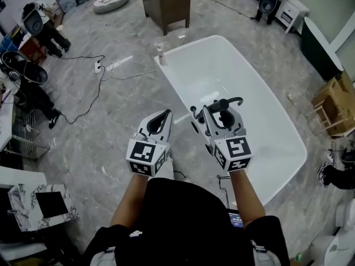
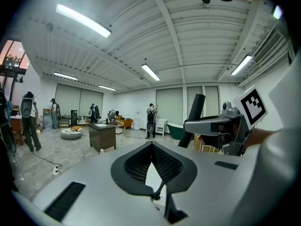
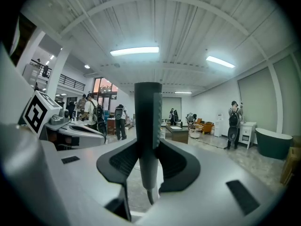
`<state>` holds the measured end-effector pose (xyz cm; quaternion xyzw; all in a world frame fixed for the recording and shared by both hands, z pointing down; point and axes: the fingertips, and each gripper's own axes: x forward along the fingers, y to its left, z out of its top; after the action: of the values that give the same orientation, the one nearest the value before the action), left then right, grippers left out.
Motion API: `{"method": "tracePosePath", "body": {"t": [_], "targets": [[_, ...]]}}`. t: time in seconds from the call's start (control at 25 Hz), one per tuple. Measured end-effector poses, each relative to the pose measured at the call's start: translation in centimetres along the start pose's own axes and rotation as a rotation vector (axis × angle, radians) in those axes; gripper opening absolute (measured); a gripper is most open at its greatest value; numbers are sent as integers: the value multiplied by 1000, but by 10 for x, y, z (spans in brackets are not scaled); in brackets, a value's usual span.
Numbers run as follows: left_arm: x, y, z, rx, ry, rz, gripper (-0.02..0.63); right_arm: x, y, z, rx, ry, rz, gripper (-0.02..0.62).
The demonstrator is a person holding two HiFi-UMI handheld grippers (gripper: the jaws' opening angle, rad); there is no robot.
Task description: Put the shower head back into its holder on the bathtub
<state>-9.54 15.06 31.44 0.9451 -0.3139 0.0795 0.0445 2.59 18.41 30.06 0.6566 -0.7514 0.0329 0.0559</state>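
Note:
The white bathtub (image 1: 277, 148) fills the middle right of the head view. My right gripper (image 1: 217, 112) is over its near left rim, shut on the dark shower head (image 1: 226, 102). In the right gripper view the shower head (image 3: 147, 112) stands upright between the jaws of the right gripper (image 3: 148, 142), its hose (image 3: 149, 197) trailing below. A small dark fitting (image 1: 193, 110) sits on the rim just left of that gripper; I cannot tell if it is the holder. My left gripper (image 1: 164, 115) hangs beside the tub, shut and empty. In its own view the left gripper (image 2: 151, 144) has its jaw tips together.
A pink bottle (image 1: 161, 55) stands on the tub's far left corner. A dark cabinet (image 1: 165, 4) is beyond the tub. Cables (image 1: 91, 87) run across the grey floor at left. A wooden crate (image 1: 335, 107) sits at right. People stand far across the room (image 2: 150, 120).

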Motion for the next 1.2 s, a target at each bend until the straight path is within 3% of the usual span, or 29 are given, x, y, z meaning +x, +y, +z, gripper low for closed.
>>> {"method": "tracePosePath", "body": {"t": [0.44,0.76,1.2], "targets": [[58,56,10,-9,-2,-18,14,73,-21,4,1,16,-14,137],[110,119,18,-17,23,-29,14,151,-39,4,2,63,-28,137],[179,196,30,-19,57,-115,14,245,-56,10,26,108,-100,137]]}}
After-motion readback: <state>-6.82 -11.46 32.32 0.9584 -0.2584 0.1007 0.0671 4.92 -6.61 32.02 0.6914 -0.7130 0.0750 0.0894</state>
